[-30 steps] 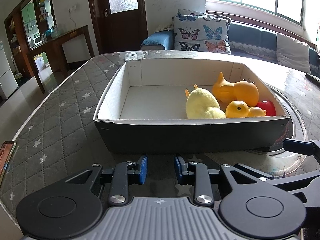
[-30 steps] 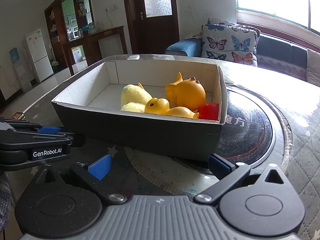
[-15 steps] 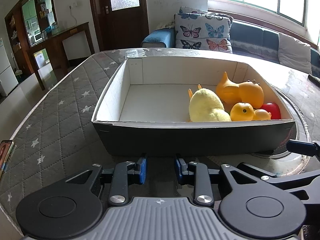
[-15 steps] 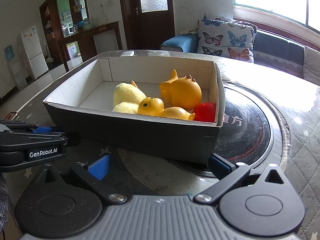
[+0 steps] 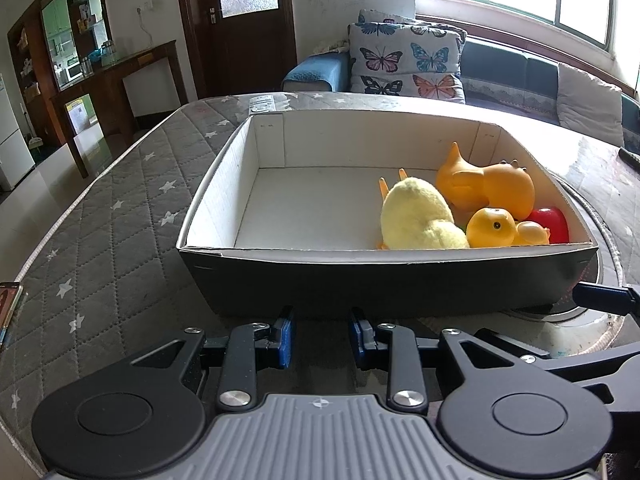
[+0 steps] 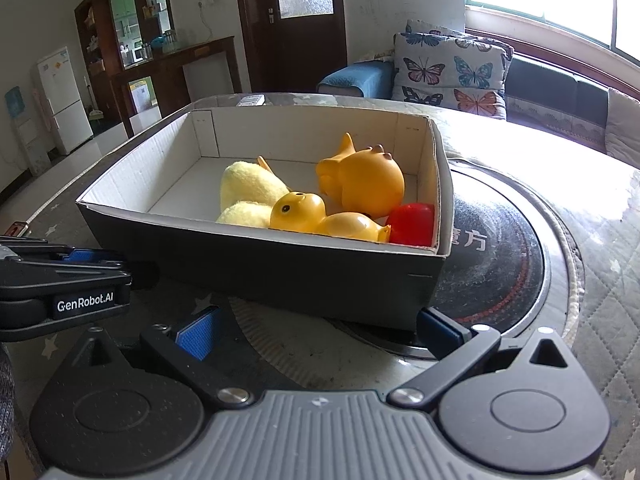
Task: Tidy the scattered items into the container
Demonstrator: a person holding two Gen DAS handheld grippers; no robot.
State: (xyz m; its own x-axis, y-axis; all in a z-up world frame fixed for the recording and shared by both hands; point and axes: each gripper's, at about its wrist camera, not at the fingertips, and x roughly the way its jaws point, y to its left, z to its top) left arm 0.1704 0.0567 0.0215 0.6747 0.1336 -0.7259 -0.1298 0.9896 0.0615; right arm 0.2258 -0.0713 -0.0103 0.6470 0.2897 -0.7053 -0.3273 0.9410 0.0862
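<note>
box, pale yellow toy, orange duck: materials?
Box: looks like cardboard, matte dark outside, white inside; fold seams and raw edges show. Pale yellow toy: plush, with a fuzzy nap and no shine. Orange duck: likely soft vinyl or rubber; smooth, with a faint sheen and a moulded eye.

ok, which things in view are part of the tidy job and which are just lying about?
Job:
- cardboard box
- plush chick
- rubber duck
- orange squeaky toy
- red toy
- left gripper and right gripper, both empty

Lying about:
- phone at table edge
- remote behind box
- round hotplate
</note>
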